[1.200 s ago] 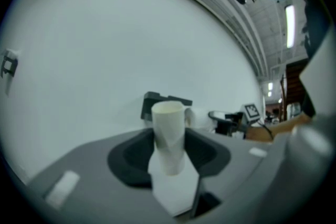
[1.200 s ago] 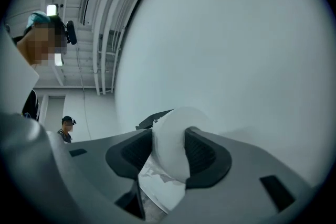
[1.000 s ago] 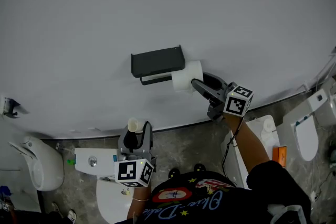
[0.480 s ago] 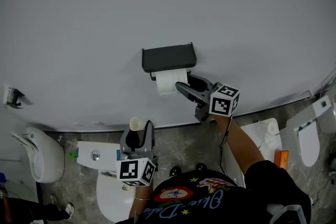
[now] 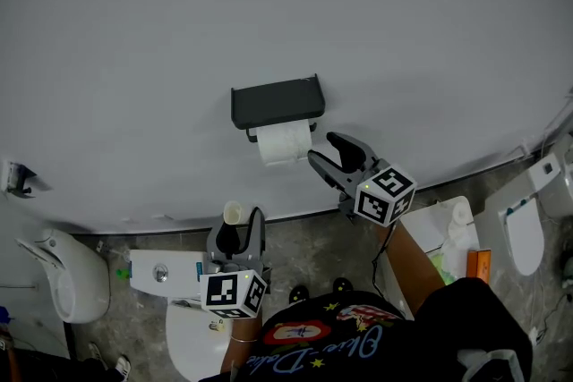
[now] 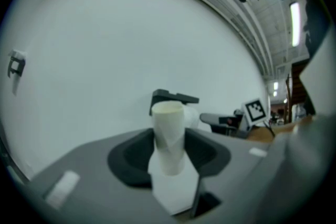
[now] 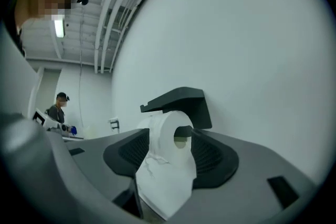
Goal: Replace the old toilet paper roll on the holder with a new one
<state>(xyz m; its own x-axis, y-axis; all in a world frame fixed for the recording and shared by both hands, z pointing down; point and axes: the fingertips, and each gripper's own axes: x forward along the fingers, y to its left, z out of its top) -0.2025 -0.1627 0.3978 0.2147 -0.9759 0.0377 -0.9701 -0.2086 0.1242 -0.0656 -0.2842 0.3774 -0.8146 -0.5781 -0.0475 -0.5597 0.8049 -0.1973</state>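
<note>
A black wall holder (image 5: 275,102) carries a full white toilet paper roll (image 5: 285,143) under its cover. My right gripper (image 5: 329,155) hangs just right of the roll and apart from it, its jaws opening with nothing pressed between them. In the right gripper view the roll (image 7: 160,139) and holder (image 7: 181,99) show ahead between the jaws of the right gripper (image 7: 170,157). Lower down, my left gripper (image 5: 237,224) is shut on an empty cardboard tube (image 5: 232,213), which stands upright. In the left gripper view that tube (image 6: 168,134) rises between the jaws.
Below my left gripper stands a white toilet with its cistern (image 5: 157,268). A urinal (image 5: 63,277) is at the lower left, another toilet (image 5: 524,233) at the right. A white unit (image 5: 440,224) beside my right arm bears a spare roll (image 5: 458,213). A person (image 7: 58,107) stands far off.
The right gripper brought the white roll left onto the holder, let go and drew back to the right. Its jaws stand wider. The left gripper and tube kept still.
</note>
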